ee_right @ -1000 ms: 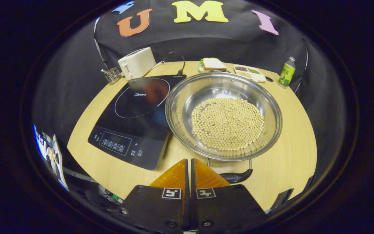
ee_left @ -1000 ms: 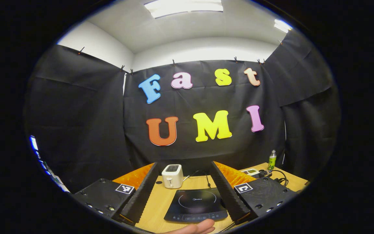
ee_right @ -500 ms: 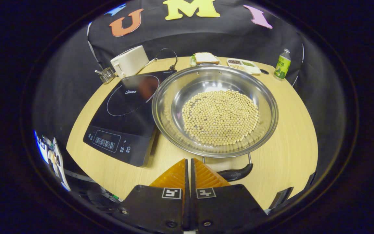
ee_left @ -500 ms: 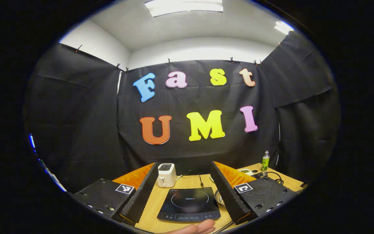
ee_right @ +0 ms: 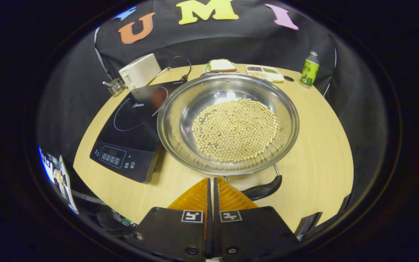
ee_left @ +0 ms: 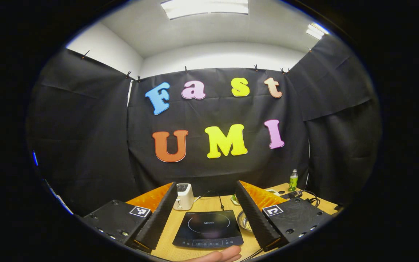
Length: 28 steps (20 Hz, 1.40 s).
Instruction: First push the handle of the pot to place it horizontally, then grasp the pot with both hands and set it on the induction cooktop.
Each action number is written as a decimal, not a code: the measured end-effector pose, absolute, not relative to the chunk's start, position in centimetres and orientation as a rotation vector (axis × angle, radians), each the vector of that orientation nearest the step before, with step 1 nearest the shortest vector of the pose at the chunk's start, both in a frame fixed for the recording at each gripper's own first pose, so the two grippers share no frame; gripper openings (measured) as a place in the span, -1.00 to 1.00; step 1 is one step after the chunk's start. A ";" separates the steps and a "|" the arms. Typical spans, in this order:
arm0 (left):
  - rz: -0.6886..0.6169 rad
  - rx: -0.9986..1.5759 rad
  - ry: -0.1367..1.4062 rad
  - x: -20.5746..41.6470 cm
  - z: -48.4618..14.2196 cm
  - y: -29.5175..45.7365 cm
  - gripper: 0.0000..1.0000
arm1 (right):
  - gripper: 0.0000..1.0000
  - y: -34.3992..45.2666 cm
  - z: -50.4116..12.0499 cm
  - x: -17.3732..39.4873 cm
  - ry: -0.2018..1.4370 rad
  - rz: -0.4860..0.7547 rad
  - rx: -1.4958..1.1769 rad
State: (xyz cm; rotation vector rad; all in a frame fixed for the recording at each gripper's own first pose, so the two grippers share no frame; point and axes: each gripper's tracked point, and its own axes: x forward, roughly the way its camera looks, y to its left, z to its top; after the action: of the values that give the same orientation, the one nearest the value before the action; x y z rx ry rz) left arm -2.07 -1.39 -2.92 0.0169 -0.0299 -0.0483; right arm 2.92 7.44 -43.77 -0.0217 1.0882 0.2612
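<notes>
Pot (ee_right: 227, 123), a wide steel pan carrying a bed of pale beans, sits on the table (ee_right: 318, 145) straight ahead of the right claw (ee_right: 211, 189), whose orange fingers are pressed together on nothing. Over the last second the pot has slid left and its handle (ee_right: 262, 190) has swung from level to slanting, just right of the fingertips, so the push seems under way but not finished. Induction cooktop (ee_right: 129, 127) lies ahead and to that claw's left, touching or nearly touching the pot's rim. From the left claw (ee_left: 206, 211), held wide, the cooktop (ee_left: 207, 229) lies between the fingers and has drifted left, a sliver of pot (ee_left: 245, 223) now peeking beside the right finger.
</notes>
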 end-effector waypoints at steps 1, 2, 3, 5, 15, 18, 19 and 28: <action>-0.050 0.018 -0.029 -2.0 -2.9 -1.5 0.92 | -0.99 7.0 -43.8 3.0 1.087 0.259 -0.027; -0.054 0.019 -0.029 -2.0 -2.9 -1.7 0.92 | -0.99 6.5 -43.8 3.1 1.087 0.257 -0.032; -0.055 0.020 -0.030 -2.1 -3.0 -1.8 0.92 | -0.98 6.0 -43.8 3.2 1.086 0.256 -0.035; -0.057 0.024 -0.027 -2.1 -3.2 -2.0 0.92 | -0.98 4.9 -43.8 3.4 1.086 0.247 -0.044; -0.081 0.031 -0.024 -2.2 -3.3 -3.2 0.92 | -0.92 -1.5 -43.5 5.5 1.047 0.196 -0.102; -0.082 0.034 -0.014 -1.9 -3.6 -3.4 0.92 | -0.92 -3.5 -43.2 6.5 1.013 0.168 -0.134; -0.082 0.030 -0.013 -1.8 -3.7 -3.5 0.92 | -0.92 -4.3 -43.0 7.0 1.000 0.149 -0.149; -0.101 0.005 0.003 -1.1 -4.6 -4.1 0.92 | -0.92 -8.7 -43.1 12.8 0.921 0.102 -0.191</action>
State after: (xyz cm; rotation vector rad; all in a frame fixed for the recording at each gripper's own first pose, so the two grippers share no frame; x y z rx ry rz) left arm -1.06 -4.10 -4.60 0.0050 0.0031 -0.1013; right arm 12.80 -8.69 -43.13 -0.1907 0.9215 0.1024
